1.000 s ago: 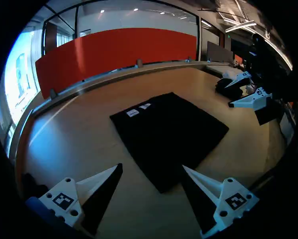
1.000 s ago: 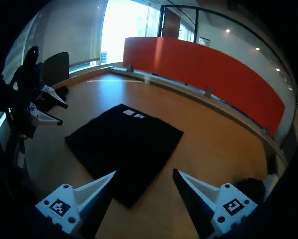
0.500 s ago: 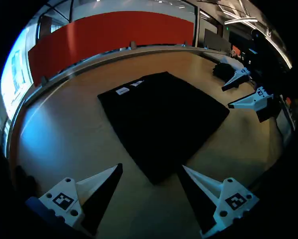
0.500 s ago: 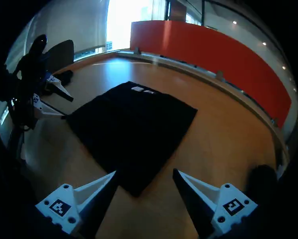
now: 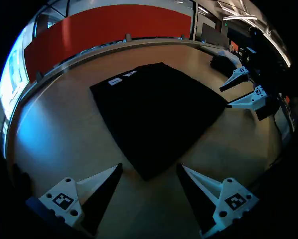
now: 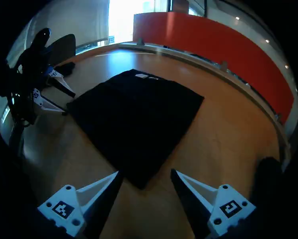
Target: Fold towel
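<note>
Left gripper [image 5: 149, 165] spread wide, empty, just short of near corner of black towel [image 5: 156, 107]. Right gripper [image 6: 145, 172] likewise at adjacent corner. Towel flat on wooden table [image 5: 57, 131]. Probably soft, light, limp: pinch corners.

Open table [image 5: 61, 119] all around towel [image 5: 156, 103]; red partition [image 5: 101, 28] along far edge, perhaps dark bundle [image 5: 221, 63]

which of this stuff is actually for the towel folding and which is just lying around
For the job: black towel; left hand-held gripper and right hand-held gripper, each open and facing a towel corner.

Just lying about: dark bundle near the far edge of the wooden table; red partition; chair.
</note>
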